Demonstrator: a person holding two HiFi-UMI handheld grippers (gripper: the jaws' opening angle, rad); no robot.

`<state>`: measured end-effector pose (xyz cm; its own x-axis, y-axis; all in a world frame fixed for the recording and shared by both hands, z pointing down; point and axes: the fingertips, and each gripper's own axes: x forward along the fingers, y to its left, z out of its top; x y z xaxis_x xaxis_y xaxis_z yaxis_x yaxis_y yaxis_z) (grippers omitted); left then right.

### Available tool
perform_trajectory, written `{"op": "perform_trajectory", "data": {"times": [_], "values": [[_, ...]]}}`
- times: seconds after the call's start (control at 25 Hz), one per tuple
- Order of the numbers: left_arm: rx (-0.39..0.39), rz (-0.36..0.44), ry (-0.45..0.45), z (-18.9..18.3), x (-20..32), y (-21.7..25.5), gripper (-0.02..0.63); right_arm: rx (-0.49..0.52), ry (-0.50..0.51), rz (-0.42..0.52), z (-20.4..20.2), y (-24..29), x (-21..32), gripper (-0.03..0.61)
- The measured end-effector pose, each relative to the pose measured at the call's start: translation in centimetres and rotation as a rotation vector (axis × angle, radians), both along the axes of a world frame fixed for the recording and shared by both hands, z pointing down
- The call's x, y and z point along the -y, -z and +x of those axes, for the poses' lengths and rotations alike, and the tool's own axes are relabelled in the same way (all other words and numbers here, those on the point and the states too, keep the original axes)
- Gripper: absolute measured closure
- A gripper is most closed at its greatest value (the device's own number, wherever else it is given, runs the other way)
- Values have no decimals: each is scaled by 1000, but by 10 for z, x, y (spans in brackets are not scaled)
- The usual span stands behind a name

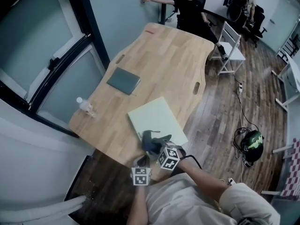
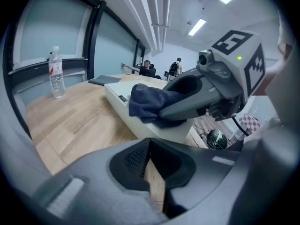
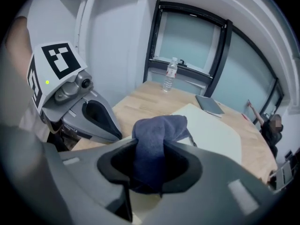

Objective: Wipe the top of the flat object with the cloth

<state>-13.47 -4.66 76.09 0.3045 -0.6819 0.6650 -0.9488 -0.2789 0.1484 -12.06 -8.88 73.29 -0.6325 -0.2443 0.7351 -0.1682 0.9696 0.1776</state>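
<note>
A pale flat slab (image 1: 157,117) lies on the wooden table (image 1: 164,55) near its front edge. On the slab's near corner sits a dark blue cloth (image 1: 150,143), and my right gripper (image 1: 154,146) is shut on it. The right gripper view shows the cloth (image 3: 159,130) bunched between the jaws of that gripper (image 3: 154,161), over the slab (image 3: 213,132). My left gripper (image 1: 142,162) sits just left of it, off the slab. Its jaws (image 2: 150,149) are shut on nothing, above bare wood. In the left gripper view, the cloth (image 2: 145,102) hangs on the slab's corner (image 2: 152,125).
A grey notebook (image 1: 123,80) lies mid-table. A water bottle (image 1: 86,107) stands at the left edge by the glass wall. A person (image 1: 190,8) sits at the far end. A white chair (image 1: 229,48) and a helmet (image 1: 253,144) are on the floor to the right.
</note>
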Motion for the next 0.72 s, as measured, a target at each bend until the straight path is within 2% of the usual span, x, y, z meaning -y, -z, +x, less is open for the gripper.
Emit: {"op": "perform_trajectory", "data": {"times": [0.24, 0.56, 0.72], "values": [[31, 18, 45, -9, -1, 6, 606, 17, 49, 13, -15, -1, -24, 436], [41, 16, 121, -21, -12, 8, 606, 71, 80, -38, 2, 1, -52, 434], [63, 47, 153, -19, -10, 25, 605, 82, 71, -48, 17, 3, -55, 434]]}}
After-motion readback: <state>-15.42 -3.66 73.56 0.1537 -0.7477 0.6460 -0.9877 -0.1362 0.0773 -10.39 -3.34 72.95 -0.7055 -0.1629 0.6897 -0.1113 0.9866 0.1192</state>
